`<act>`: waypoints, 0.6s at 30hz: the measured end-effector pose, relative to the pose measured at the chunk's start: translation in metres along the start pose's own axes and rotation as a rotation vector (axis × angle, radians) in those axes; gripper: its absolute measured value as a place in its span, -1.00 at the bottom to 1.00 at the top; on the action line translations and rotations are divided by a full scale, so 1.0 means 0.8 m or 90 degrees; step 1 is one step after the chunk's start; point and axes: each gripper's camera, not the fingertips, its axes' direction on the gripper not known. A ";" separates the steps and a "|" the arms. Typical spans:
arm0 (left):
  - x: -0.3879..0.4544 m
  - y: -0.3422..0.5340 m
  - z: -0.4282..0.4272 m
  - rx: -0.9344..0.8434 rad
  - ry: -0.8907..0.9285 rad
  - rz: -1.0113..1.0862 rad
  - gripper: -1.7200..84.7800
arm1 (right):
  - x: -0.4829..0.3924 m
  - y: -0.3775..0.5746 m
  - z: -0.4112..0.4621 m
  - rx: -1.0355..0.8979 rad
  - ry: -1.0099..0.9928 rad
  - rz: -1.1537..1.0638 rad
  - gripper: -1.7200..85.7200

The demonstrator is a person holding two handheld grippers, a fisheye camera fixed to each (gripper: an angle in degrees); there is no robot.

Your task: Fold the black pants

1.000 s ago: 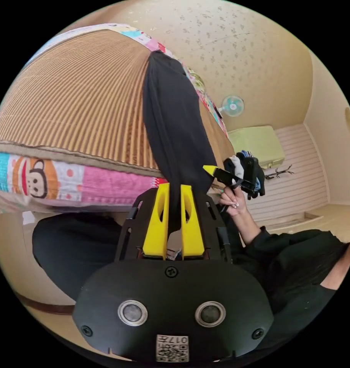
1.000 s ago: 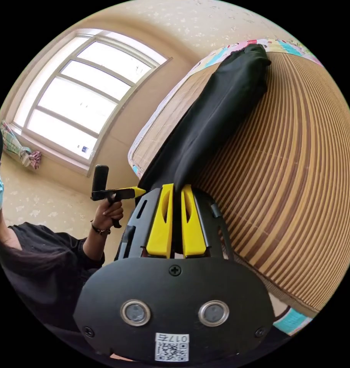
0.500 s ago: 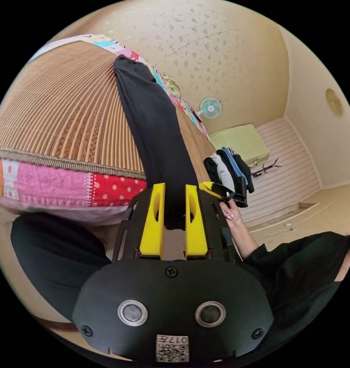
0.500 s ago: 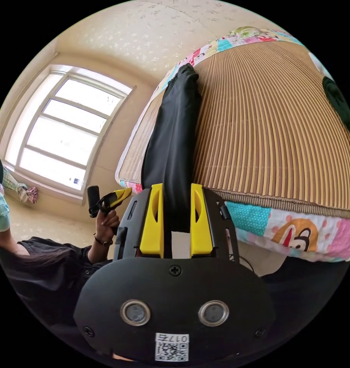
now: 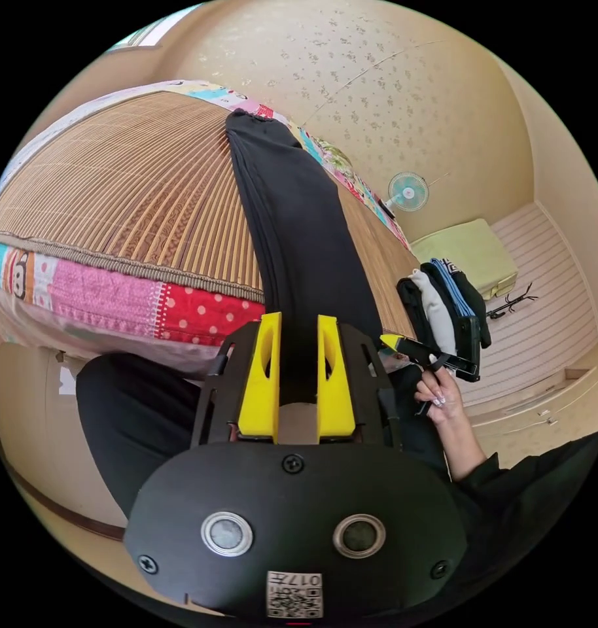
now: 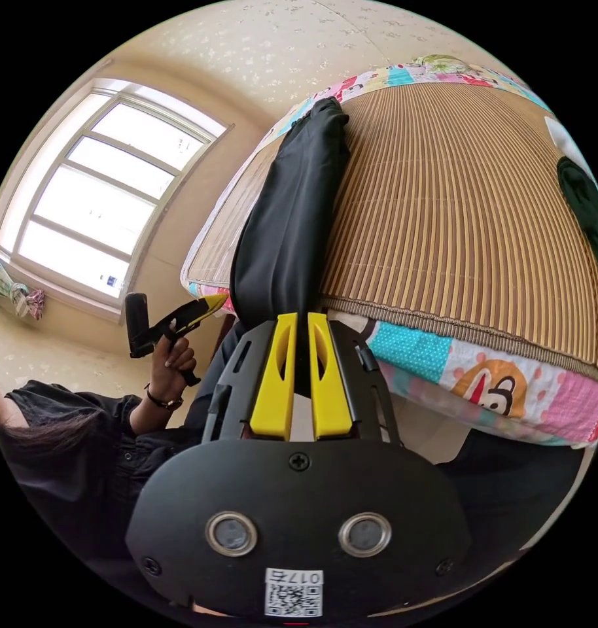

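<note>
Left gripper view: black pants point(image 5: 292, 216), laid lengthwise on the bed's slatted mat point(image 5: 129, 190), running from 12 o'clock down between the left tongs point(image 5: 298, 356), parted, cloth between but not pinched.

Right gripper view: right tongs point(image 6: 299, 360) nearly closed on the hem. Soft, light, limp; best gripped at hem corners. No writing legible.

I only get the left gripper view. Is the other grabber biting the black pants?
Observer: Yes. In the right gripper view, the right gripper has its jaws nearly together, with the end of the black pants between them.
Operator: What's next to it that I can't see?
Observer: The hand holding the left gripper has a dark band on its wrist.
</note>
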 end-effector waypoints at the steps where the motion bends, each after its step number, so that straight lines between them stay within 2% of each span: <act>1: 0.001 0.003 0.000 0.007 -0.006 0.000 -0.76 | 0.000 -0.001 0.001 -0.001 -0.002 -0.003 -0.86; 7: 0.018 0.014 0.034 -0.026 0.006 0.026 -0.76 | -0.008 -0.021 0.018 -0.019 -0.031 -0.013 -0.78; 12: 0.028 0.024 0.014 0.061 -0.047 0.033 -0.76 | -0.026 -0.036 0.025 -0.033 0.004 -0.031 -0.76; 18: 0.021 0.020 0.038 0.027 -0.052 0.011 -0.75 | -0.030 -0.047 0.034 -0.032 -0.004 -0.025 -0.75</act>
